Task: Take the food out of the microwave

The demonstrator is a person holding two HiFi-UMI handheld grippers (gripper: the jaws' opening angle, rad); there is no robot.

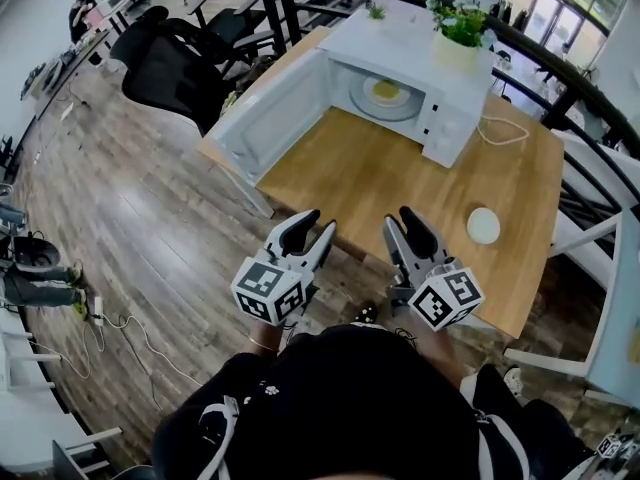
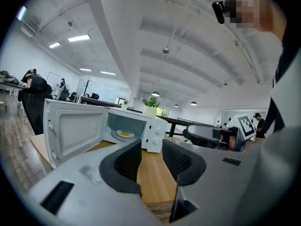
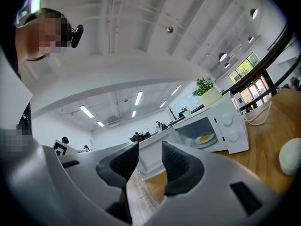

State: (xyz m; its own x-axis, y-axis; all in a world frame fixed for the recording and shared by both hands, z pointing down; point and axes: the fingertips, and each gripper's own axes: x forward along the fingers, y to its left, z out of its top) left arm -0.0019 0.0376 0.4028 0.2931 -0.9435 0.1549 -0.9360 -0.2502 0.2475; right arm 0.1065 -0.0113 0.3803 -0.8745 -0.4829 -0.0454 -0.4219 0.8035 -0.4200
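Food: yellow, on a white plate, still inside the microwave cavity. Door swung fully open to the left.
Microwave at the far end of the wooden table, with a potted plant on top and a white cable looped just beside it on the right.
Left gripper: released, pads apart, nothing between them, only tabletop visible through the gap.
Right gripper: same, fingers apart and empty.
Both side by side at the table's near edge, pointing toward the microwave, well apart from it.
Small white round object on the table near the right gripper, not touched.
Black office chairs on the wood floor, left of the table.
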